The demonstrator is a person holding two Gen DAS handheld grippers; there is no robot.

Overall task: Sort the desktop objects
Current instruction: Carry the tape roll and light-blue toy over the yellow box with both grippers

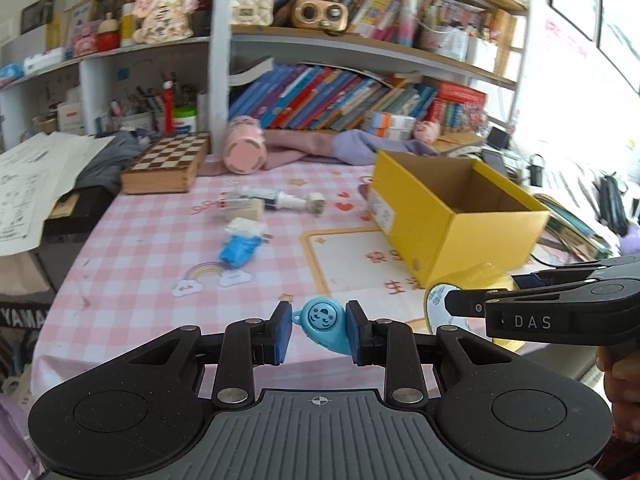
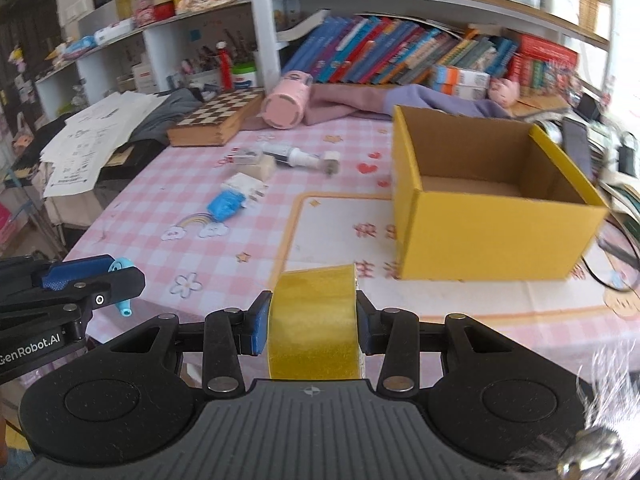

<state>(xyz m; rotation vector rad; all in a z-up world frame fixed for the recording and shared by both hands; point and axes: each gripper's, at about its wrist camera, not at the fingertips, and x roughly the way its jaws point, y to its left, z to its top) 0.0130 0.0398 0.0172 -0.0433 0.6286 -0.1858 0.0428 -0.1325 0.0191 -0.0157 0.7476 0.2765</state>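
Left wrist: left gripper (image 1: 318, 330) pinching a small blue teardrop charm (image 1: 322, 322) between its pads, over the table's (image 1: 160, 264) near edge. Yellow box (image 1: 452, 216) at far right.

Right wrist: right gripper (image 2: 313, 326) clamped on a yellow tape roll (image 2: 314, 322), upright between the pads, box (image 2: 492, 216) just beyond.

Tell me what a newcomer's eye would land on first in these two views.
First, the open yellow cardboard box standing on the pink checked tablecloth, right of centre. Next, what the grippers hold: the left gripper pinches a small blue teardrop-shaped toy, and the right gripper clamps a roll of yellow tape. Behind, crowded bookshelves fill the wall.
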